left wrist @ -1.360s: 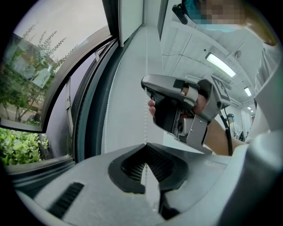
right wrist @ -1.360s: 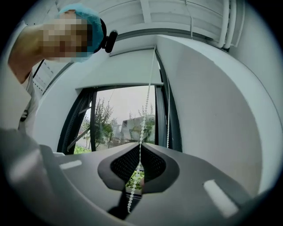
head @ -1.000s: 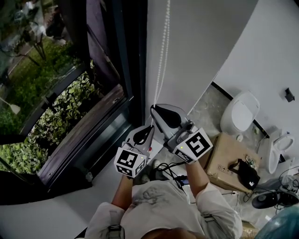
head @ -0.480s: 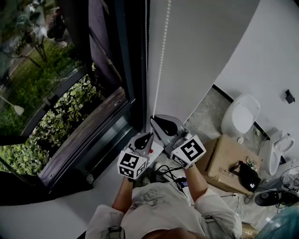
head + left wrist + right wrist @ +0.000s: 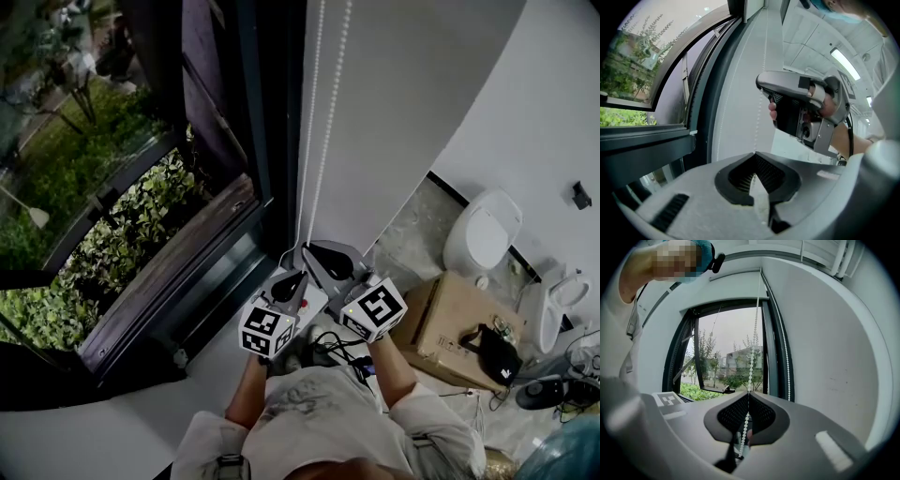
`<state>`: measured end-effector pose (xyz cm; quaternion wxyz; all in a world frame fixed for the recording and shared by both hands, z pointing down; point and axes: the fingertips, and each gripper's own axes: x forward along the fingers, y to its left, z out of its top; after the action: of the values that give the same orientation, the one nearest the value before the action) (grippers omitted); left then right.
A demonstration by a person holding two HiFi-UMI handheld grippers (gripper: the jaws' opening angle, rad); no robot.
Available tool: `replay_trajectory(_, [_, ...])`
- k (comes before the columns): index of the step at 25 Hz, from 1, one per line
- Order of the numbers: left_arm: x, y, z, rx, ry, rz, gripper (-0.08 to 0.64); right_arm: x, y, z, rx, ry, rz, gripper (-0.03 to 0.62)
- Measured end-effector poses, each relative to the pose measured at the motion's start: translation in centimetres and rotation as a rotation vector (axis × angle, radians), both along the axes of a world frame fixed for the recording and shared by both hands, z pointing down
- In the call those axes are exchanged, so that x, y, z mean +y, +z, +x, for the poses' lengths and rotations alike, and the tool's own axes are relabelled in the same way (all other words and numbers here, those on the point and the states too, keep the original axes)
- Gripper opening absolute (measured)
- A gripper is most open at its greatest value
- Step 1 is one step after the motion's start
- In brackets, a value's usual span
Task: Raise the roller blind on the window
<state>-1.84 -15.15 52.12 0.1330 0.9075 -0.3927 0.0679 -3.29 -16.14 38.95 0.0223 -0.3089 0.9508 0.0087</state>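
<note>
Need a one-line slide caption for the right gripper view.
Right gripper shut on the bead chain, which runs up in front of the window.

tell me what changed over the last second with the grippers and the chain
The right gripper, shut on the bead chain, has moved down toward the person, apparently drawing the chain with it. The left gripper sank a little beside it, jaws together. No grip was visibly taken or released. The window looks unchanged.
</note>
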Motion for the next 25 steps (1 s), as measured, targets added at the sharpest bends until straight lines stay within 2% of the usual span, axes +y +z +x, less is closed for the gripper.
replay_trajectory(6, [0.3, 0.2, 0.0, -0.008, -0.004, 0.001, 0.009, 0.3, 0.3, 0.1, 0.004, 0.003, 0.003, 0.011])
replay_trajectory(16, [1.1, -1.0, -0.1, -0.032, -0.008, 0.047, 0.021, 0.4, 0.0, 0.2, 0.001, 0.0, 0.011, 0.011])
replay_trajectory(19, [1.2, -3.9, -0.9, 0.013, -0.029, 0.105, 0.052, 0.3, 0.1, 0.3, -0.001, 0.001, 0.011, 0.011])
replay_trajectory(25, [1.0, -11.4, -2.5, 0.063, -0.074, 0.264, 0.063, 0.3, 0.0, 0.4, 0.002, -0.003, 0.019, 0.011])
